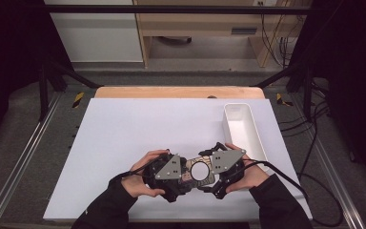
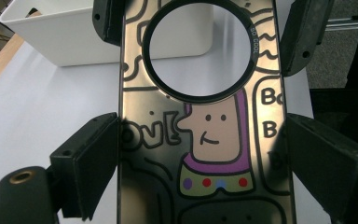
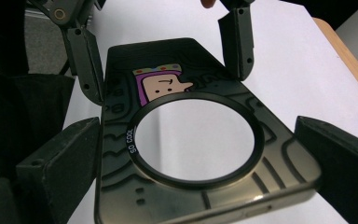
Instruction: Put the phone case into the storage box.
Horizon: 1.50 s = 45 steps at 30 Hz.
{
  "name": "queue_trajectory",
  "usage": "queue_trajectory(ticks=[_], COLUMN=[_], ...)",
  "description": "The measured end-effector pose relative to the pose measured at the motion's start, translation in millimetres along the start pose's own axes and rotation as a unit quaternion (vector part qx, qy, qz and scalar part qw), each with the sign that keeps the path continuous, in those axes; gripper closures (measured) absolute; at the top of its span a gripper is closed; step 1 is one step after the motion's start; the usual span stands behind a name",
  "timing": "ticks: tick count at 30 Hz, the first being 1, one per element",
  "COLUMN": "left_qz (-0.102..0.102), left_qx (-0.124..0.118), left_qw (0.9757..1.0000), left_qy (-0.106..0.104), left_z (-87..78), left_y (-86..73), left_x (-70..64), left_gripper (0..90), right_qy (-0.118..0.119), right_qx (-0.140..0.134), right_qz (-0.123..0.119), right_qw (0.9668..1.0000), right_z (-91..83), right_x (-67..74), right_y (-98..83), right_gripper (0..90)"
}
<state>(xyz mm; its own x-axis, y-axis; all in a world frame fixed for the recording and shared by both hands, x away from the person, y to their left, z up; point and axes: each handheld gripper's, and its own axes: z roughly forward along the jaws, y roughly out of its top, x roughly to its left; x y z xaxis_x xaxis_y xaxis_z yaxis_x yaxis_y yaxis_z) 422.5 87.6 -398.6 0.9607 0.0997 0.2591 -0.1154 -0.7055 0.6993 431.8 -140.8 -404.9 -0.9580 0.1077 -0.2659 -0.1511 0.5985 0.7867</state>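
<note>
- Item held: a phone case (image 1: 199, 172), dark and glossy, printed with a cartoon figure and lettering, with a large round ringed opening near one end. I had it lifted between both grippers, above the near edge of the surface (image 1: 124, 133), about midway along that edge.
- Left gripper (image 1: 183, 174): in the left gripper view its jaws stood against the two long edges of the case (image 2: 200, 140) at the figure end. I judged them closed on it, so that this end stayed steady.
- Right gripper (image 1: 208, 172): it came from the opposite end. In the right gripper view its jaws flanked the ring end of the case (image 3: 191, 140); one side looked in contact, the other showed a slight gap, so I could not tell whether they gripped.
- Probable reason for the two-ended hold: to keep the thin case level while passing or reorienting it.
- White bin (image 1: 243, 129): long, open, apparently empty, along the right edge of the surface; a likely destination, in my judgement.
</note>
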Motion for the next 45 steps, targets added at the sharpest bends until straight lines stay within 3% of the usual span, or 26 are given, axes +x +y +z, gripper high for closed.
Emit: queue_trajectory(ticks=[18,26,45], left_qz=[0.005,0.006,0.004], left_qx=[0.003,0.002,0.001], left_qw=[0.9998,0.9996,0.999], left_qy=[-0.018,-0.029,-0.044], left_z=[-0.6,-2.0,-0.7], left_y=[-1.7,-3.2,-6.2], left_x=[-0.2,1.7,3.8], left_gripper=[11.5,11.5,11.4], right_qy=[0.042,0.051,0.065], right_qx=[-0.01,-0.023,-0.018], right_qz=[0.003,0.002,0.019], right_qw=[0.9991,0.9985,0.9975], right_z=[-0.1,-1.1,-1.9], right_x=[-1.6,-2.4,-2.7], right_y=[-1.9,-1.9,-1.5], right_gripper=[9.0,10.3,12.0])
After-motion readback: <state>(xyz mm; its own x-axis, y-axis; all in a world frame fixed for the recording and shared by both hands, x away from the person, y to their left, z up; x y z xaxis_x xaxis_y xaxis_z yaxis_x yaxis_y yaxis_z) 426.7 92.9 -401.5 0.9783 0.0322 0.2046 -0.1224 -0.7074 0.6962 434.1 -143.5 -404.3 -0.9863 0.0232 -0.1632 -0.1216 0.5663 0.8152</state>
